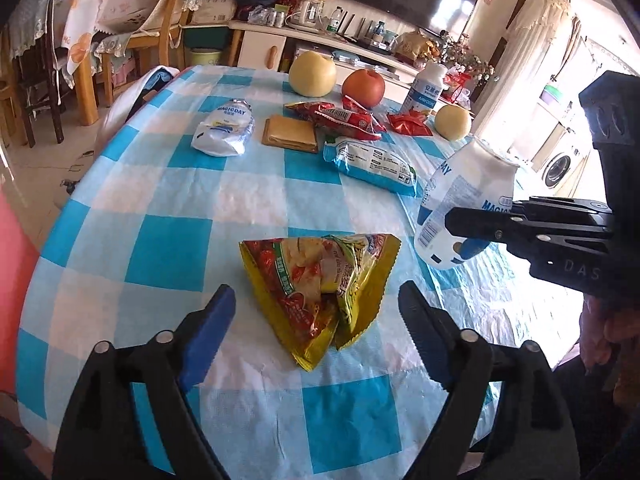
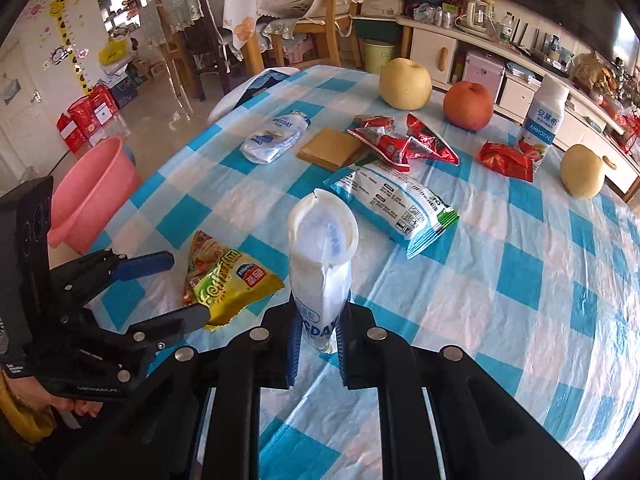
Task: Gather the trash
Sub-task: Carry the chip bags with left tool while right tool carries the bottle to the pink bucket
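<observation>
My left gripper [image 1: 316, 320] is open, its fingers on either side of a yellow snack bag [image 1: 320, 284] lying on the checked tablecloth; the bag also shows in the right wrist view [image 2: 224, 280]. My right gripper [image 2: 318, 344] is shut on a white MAGICDAY pouch [image 2: 322, 264] and holds it upright above the table; the pouch also shows in the left wrist view [image 1: 460, 204]. Further back lie another white pouch [image 2: 276, 138], a blue-white wrapper [image 2: 396, 208], red wrappers [image 2: 400, 142] and a small red wrapper [image 2: 506, 160].
A pear [image 2: 405, 84], an apple [image 2: 468, 106], a second pear [image 2: 582, 172], a yogurt bottle [image 2: 542, 120] and a brown square pad [image 2: 330, 148] sit on the table [image 2: 520, 280]. A pink basin [image 2: 90, 196] stands on the floor left of the table. Chairs stand beyond.
</observation>
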Demonstrator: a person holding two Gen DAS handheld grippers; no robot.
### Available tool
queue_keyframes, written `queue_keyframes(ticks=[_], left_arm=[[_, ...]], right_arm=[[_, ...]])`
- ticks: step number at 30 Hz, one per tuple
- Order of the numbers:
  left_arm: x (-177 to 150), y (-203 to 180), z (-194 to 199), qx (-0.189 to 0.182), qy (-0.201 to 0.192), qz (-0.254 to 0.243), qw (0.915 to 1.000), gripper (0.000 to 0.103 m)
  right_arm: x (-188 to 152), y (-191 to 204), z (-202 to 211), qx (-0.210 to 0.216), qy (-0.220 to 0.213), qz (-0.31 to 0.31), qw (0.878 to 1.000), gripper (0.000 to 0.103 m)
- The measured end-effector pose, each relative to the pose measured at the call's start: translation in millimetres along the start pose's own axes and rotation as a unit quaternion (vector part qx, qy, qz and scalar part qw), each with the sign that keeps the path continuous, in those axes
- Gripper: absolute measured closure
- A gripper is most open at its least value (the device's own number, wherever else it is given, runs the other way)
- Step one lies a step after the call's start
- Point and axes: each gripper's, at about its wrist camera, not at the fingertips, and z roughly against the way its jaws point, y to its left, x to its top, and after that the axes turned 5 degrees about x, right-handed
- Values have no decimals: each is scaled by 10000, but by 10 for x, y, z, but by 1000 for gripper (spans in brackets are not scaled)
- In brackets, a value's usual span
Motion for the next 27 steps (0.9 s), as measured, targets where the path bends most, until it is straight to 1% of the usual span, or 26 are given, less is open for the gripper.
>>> queue_keyframes(ticks=[2,6,8,9,10,11,12,14,16,19,24,27], left_arm=[[25,-62,-57,168,5,-189,9997,12],[66,-123,-232,347,167,-328,9987,12],[90,-133,-276,316,159,-315,9989,12],[97,-135,-286,288,139,-288,9991,14],[105,-132,-291,273,110,-239,9993,20],[113,-126,-293,205,96,-187,9996,41],[118,-117,-308,94,149,-126,9998,48],[112,-106,-325,43,168,-34,9998,57],[101,-108,-310,42,138,-43,9999,60],[91,-50,-278,44,112,90,9999,63],[92,119,-191,44,25,403,9992,65],[104,211,-73,68,-142,565,9983,65]], right_arm=[[-8,22,-4,-18,-6,46,10000,87],[-5,-5,-39,-23,13,23,10000,87],[1,-15,-40,-65,-1,23,10000,87],[3,-25,-45,-73,-5,30,10000,87],[4,-26,-49,-80,-7,34,10000,87],[5,-25,-54,-87,-5,41,10000,87],[5,-26,-55,-88,-4,46,10000,87],[10,-5,-64,-90,2,80,9999,87],[19,21,-73,-59,-1,108,9999,87],[43,81,-73,-21,-42,156,9999,87],[111,194,-78,45,-129,215,9997,87],[152,287,-97,120,-135,275,9995,87]])
